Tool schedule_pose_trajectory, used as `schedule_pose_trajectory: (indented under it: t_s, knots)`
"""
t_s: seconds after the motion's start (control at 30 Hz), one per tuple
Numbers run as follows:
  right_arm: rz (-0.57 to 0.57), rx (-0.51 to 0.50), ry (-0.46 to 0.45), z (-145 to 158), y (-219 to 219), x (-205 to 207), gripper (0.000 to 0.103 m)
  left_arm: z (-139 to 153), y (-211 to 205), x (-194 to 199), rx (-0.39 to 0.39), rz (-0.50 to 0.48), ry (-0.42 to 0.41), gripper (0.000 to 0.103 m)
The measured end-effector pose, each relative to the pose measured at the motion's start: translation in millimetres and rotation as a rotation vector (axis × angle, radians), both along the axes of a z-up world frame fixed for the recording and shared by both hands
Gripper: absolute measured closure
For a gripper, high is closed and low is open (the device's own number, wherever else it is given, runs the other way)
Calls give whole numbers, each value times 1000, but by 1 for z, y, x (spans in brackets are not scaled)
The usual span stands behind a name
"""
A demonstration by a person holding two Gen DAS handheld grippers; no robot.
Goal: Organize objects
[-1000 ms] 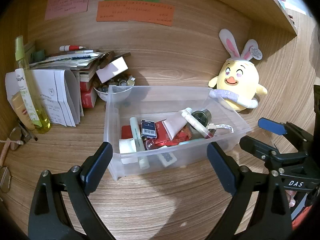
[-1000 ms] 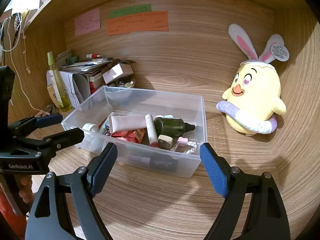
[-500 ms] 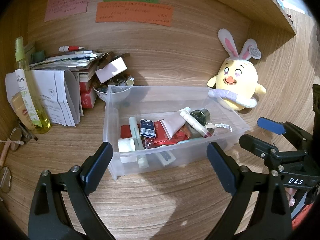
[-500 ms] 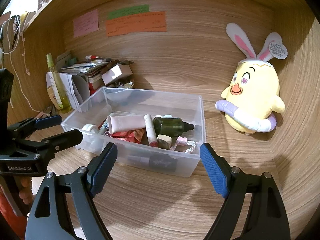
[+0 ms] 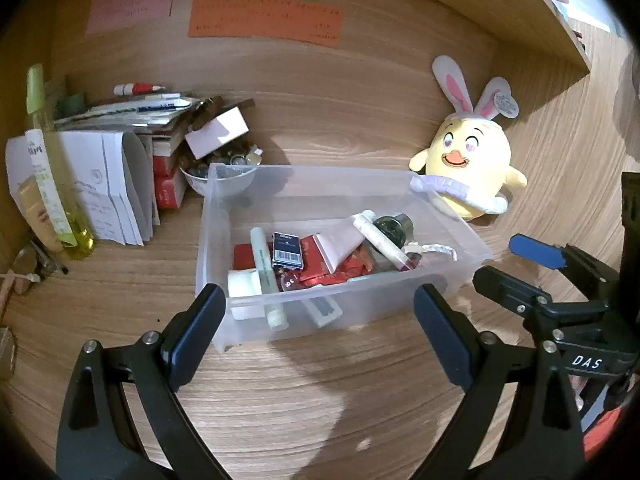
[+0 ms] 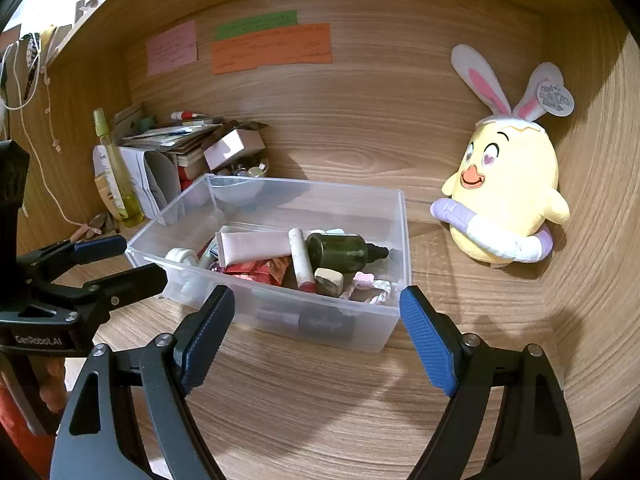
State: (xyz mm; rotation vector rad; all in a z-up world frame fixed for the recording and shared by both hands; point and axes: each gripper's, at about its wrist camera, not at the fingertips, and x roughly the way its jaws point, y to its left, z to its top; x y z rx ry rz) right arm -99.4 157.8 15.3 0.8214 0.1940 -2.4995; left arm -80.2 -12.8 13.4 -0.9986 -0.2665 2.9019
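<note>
A clear plastic bin stands on the wooden desk. It holds several small items: a pink tube, a dark green bottle, a red packet, a barcoded box and a white stick. My left gripper is open and empty, just in front of the bin. My right gripper is open and empty, in front of the bin's near right corner. Each gripper shows in the other's view: the right gripper, the left gripper.
A yellow bunny-eared plush sits right of the bin against the wall. At the left are a stack of books and papers, a bowl of small things and a yellow-green spray bottle. Coloured notes hang on the back wall.
Both grippers have drawn back slightly from the bin and stay open. Nothing in the bin has moved.
</note>
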Motion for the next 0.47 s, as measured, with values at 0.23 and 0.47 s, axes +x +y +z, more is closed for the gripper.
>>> schedule_pose_trajectory:
  t_s: [0.23, 0.47]
  knots:
    - [3, -2, -8, -1, -1, 0, 20, 0, 0, 1, -9, 3, 15, 7]
    - [3, -2, -18, -4, -2, -1, 20, 0, 3, 2, -18, -5, 14, 3]
